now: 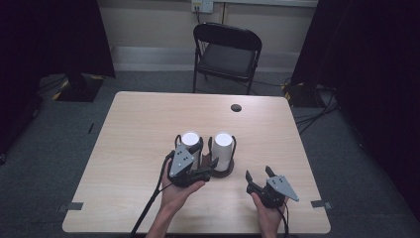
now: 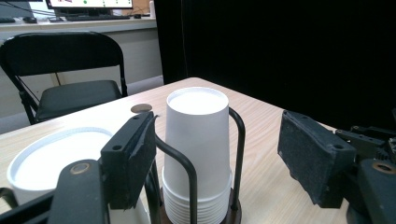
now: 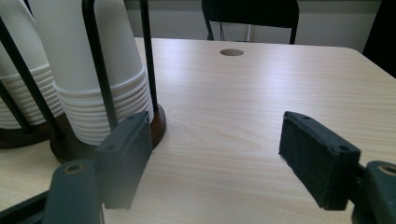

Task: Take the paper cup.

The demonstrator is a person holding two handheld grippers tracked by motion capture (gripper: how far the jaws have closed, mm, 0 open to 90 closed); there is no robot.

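Two stacks of upside-down white paper cups stand side by side mid-table, each in a black wire holder on a dark round base: the left stack (image 1: 190, 144) and the right stack (image 1: 223, 148). My left gripper (image 1: 208, 166) sits close against the left stack, open, its jaws pointing toward the right stack (image 2: 198, 140), which stands beyond the pads without touching them. The left stack's top (image 2: 51, 158) lies outside the left jaw. My right gripper (image 1: 258, 173) rests low near the table's front right, open and empty, with the right stack's base (image 3: 156, 126) just off its left jaw.
A black folding chair (image 1: 228, 52) stands behind the table's far edge. A round cable hole (image 1: 236, 107) is in the tabletop (image 1: 143, 119) beyond the cups. Dark curtains hang on both sides, and cables lie on the floor at the right.
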